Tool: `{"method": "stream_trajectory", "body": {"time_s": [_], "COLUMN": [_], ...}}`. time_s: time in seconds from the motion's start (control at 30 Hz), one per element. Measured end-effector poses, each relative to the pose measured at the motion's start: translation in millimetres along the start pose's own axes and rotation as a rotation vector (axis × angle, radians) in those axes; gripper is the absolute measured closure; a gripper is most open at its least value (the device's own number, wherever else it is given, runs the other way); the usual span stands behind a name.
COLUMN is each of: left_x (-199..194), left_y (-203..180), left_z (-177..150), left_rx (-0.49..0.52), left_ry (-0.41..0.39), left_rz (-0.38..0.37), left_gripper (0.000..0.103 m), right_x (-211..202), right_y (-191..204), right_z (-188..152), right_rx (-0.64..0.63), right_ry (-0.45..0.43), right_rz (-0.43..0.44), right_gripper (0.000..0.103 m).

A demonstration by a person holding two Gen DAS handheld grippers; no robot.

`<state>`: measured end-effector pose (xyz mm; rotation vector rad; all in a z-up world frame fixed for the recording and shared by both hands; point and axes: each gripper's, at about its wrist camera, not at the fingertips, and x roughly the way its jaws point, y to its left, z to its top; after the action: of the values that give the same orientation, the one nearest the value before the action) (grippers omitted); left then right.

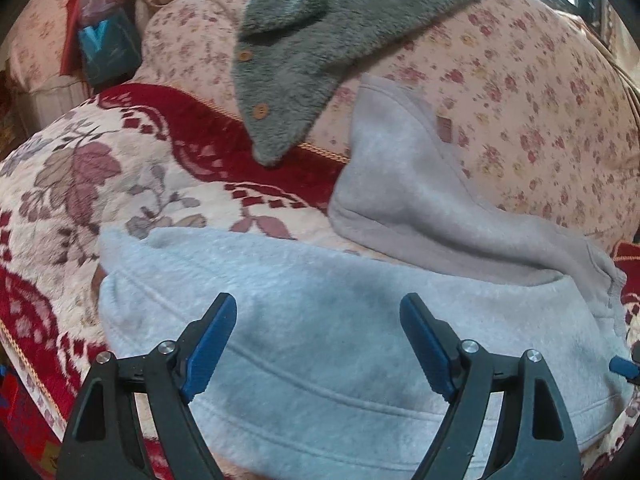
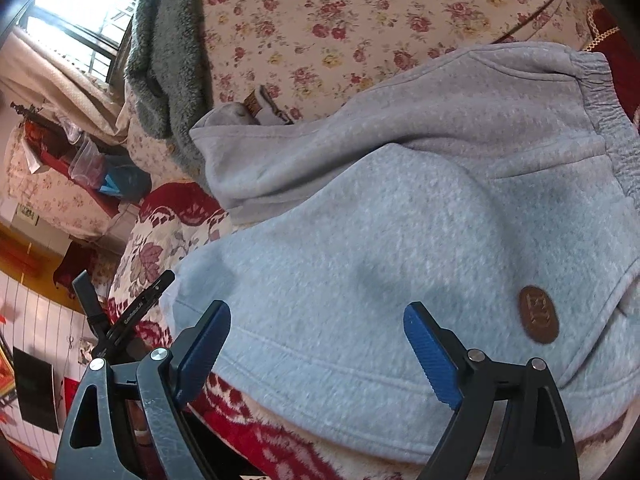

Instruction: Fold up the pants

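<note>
While both grippers' jaws gape empty, the grey pants point(image 1: 320, 320) lie directly ahead, long axis crosswise, left gripper point(image 1: 318, 312) and right gripper point(image 2: 316, 320) equally near.

Both wrist views sit low and close over the light grey pants point(image 1: 320, 340), looking forward along their blue fingers point(image 1: 208, 352) toward the floral bedding point(image 1: 500, 100). The right view is tilted and also takes in the window point(image 2: 72, 4). Both share the pants point(image 2: 360, 260), the dark grey fleece point(image 1: 304, 40) and the red-patterned blanket point(image 1: 80, 184).
</note>
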<state>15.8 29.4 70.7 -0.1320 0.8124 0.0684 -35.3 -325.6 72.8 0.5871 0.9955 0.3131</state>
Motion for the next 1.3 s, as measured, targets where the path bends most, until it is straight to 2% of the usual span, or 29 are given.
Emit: {"method": "stream_trajectory", "body": {"time_s": [0.13,0.23,0.33,0.4,0.63,0.83,0.93,1.1,1.23,1.3], "left_x": [5,9,12,15,42,79,96,118,130,135], "left_y": [-8,-10,-12,-14,-18,-13,-12,-26,-38,-43], "left_z": [8,22,36,49,107,156,178,204,217,222], "left_rx": [0.017,0.012,0.017,0.026,0.1,0.059,0.021,0.057,0.104,0.124], "left_ry": [0.006,0.02,0.013,0.008,0.011,0.043,0.061,0.072,0.068,0.071], "left_rz": [-0.024,-0.078,-0.099,-0.112,-0.174,-0.241,-0.289,-0.301,-0.286,-0.3], "left_gripper": [0.02,0.02,0.019,0.015,0.013,0.013,0.013,0.012,0.012,0.012], "right_x": [1,3,5,7,30,51,67,90,110,118], "right_y": [-5,-7,-8,-8,5,13,18,27,23,18], "right_z": [13,26,45,62,114,154,166,174,188,195], "right_rx": [-0.04,-0.076,-0.134,-0.18,-0.404,-0.508,-0.612,-0.802,-0.877,-0.877], "right_ry": [-0.003,0.001,-0.006,-0.023,-0.021,-0.039,-0.017,0.054,0.128,0.176], "right_rz": [-0.037,-0.061,-0.104,-0.14,-0.233,-0.262,-0.292,-0.331,-0.368,-0.356], "right_gripper": [0.011,0.011,0.011,0.011,0.011,0.011,0.011,0.011,0.011,0.011]}}
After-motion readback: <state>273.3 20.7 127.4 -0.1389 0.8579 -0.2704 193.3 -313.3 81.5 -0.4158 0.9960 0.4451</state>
